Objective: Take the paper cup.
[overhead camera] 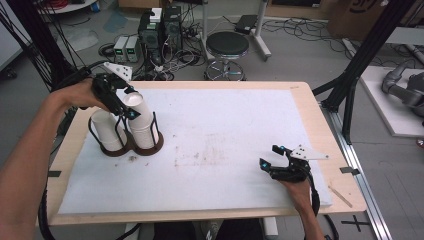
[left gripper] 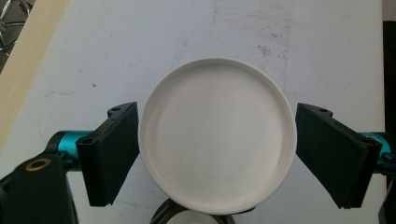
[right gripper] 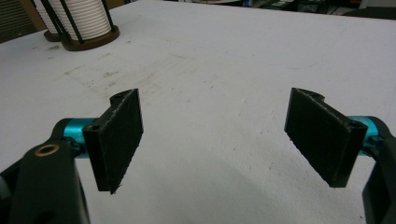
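Observation:
Two stacks of white paper cups stand in a dark wire holder (overhead camera: 150, 149) at the table's left. My left gripper (overhead camera: 130, 102) points down over the right stack (overhead camera: 146, 129). In the left gripper view its jaws flank the round rim of the top cup (left gripper: 217, 140), one black pad (left gripper: 116, 149) at each side, right at the rim, which stays round and undented. My right gripper (overhead camera: 270, 156) rests low at the table's front right, open, with bare white mat between its jaws (right gripper: 212, 140). The cup holder (right gripper: 88, 39) shows far off in the right gripper view.
A white mat (overhead camera: 225, 140) with faint stains covers the wooden table (overhead camera: 310, 115). The left stack (overhead camera: 107, 131) stands beside the right one. A black stool (overhead camera: 227, 47), computer cases and cables sit on the floor beyond the far edge.

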Demonstrator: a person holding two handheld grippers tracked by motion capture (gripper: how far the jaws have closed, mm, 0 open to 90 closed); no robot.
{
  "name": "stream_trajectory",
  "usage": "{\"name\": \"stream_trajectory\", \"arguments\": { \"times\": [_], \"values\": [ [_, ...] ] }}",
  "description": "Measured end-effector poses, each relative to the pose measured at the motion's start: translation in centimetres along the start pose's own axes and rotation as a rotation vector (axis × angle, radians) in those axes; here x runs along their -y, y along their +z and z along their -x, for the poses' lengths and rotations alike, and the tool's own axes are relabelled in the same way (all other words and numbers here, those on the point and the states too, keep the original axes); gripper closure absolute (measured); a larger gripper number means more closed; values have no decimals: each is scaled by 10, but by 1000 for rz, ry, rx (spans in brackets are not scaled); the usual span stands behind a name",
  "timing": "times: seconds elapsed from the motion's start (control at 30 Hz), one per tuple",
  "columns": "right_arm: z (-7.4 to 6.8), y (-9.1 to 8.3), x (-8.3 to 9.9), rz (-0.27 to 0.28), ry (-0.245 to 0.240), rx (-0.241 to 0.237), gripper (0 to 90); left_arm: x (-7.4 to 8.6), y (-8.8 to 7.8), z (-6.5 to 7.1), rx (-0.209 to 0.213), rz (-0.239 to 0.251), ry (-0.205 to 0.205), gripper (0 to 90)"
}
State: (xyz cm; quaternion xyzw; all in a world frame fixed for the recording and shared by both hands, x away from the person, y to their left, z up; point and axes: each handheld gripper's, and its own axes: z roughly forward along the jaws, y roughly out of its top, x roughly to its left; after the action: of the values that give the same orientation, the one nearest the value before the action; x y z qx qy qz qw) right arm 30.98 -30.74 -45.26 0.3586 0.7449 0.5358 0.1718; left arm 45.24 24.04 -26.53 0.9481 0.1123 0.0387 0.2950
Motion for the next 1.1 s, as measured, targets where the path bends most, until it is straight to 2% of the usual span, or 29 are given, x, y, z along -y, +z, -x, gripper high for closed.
{"name": "stream_trajectory", "arguments": {
  "times": [0.17,0.3,0.4,0.43,0.63,0.83,1.1],
  "values": [
    [0,0,0,3,-2,1,198,0,0,-1,1,-5,5,171],
    [0,0,0,4,2,3,199,-1,1,-1,0,-1,5,233],
    [0,0,0,5,4,3,198,0,0,-2,-5,2,0,249],
    [0,0,0,5,5,2,199,0,-1,-2,-2,4,1,294],
    [0,0,0,8,5,4,199,-1,-1,-3,-3,-4,1,302],
    [1,0,0,8,7,2,199,-1,-4,-3,-3,11,-19,307],
    [1,0,0,6,9,-2,199,-1,-16,1,-27,61,-17,313]
  ]
}}
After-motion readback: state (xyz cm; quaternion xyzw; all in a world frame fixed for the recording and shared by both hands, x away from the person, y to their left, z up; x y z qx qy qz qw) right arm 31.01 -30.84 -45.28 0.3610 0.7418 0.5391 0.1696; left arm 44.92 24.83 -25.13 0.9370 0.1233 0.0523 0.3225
